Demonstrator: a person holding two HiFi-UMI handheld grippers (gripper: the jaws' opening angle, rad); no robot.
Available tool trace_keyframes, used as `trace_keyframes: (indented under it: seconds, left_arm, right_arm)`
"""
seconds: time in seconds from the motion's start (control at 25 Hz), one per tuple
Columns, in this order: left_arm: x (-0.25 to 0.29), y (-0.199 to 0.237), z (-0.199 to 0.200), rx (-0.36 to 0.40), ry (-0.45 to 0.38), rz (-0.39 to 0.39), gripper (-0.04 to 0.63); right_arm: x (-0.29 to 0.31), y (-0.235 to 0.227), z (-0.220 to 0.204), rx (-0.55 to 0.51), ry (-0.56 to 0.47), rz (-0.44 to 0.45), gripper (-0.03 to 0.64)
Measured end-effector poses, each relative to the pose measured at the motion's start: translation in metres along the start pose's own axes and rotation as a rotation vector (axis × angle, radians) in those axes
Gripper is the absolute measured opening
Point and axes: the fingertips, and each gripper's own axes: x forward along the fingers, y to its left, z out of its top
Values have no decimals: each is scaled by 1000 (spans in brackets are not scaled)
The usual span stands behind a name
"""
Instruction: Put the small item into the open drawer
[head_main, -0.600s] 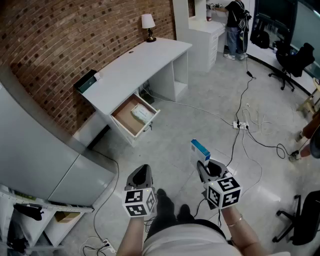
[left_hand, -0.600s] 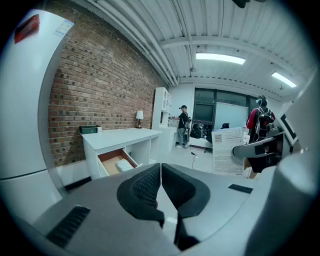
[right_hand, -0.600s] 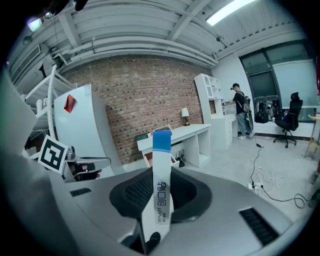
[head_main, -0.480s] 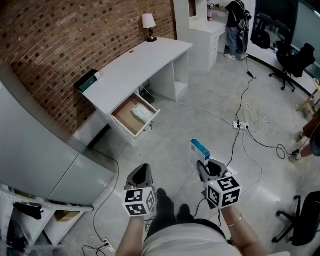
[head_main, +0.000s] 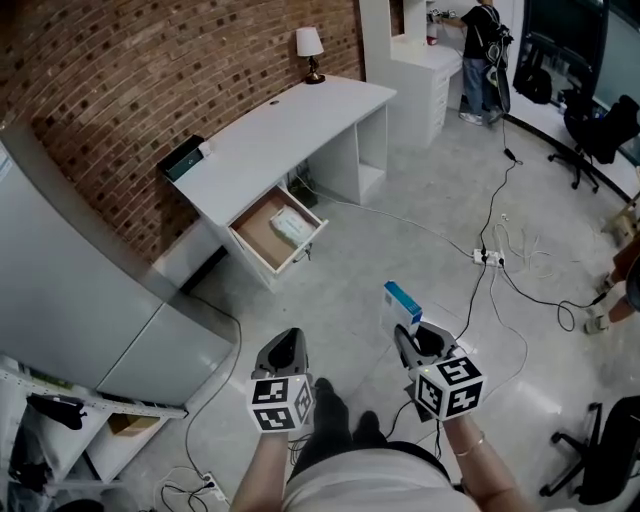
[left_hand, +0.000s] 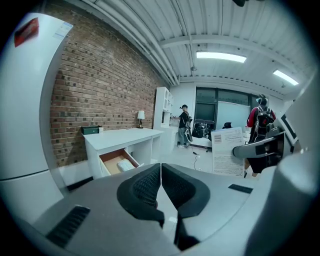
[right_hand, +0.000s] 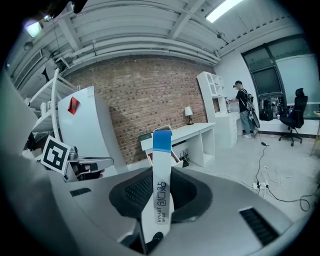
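Note:
A slim white box with a blue end (head_main: 402, 303) (right_hand: 160, 180) stands up between the jaws of my right gripper (head_main: 417, 338) (right_hand: 159, 192), which is shut on it. My left gripper (head_main: 283, 352) (left_hand: 161, 187) is shut with nothing between its pads. Both are held low over the floor, well short of the white desk (head_main: 290, 132). The desk's drawer (head_main: 254, 230) (left_hand: 109, 159) hangs open at the front left, with a pale packet (head_main: 291, 226) lying inside it.
A grey cabinet (head_main: 70, 300) stands to the left against the brick wall. A lamp (head_main: 311, 46) and a dark box (head_main: 183, 159) sit on the desk. Cables and a power strip (head_main: 488, 257) lie on the floor to the right. A person (head_main: 487, 40) stands far back; office chairs (head_main: 598, 130) at the right.
The view has shifted slightly, so the desk and drawer sit a little lower and further right in the head view. Both grippers keep their places and their grip.

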Motion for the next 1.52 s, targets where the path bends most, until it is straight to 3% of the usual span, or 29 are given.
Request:
trace_keyframes:
  seconds: [0.36,0.56,0.8,1.16,1.52]
  left_arm:
    - [13,11,4,4,17,20,26]
    - [43,38,14,-3,31,25,26]
    - [105,99,25,-24,43,19,26]
    - [216,226,63,-67,73,14,26]
    - [285,321,91,-107,74,25,26]
  right_arm:
    - [18,-2,4,25,20,28,86]
    - [54,-6,18,33,36,23,86]
    - [131,-11,40,47,56,8,86]
    - [303,3,100,54,93,27,86]
    - [420,29,136,33,119,49,86]
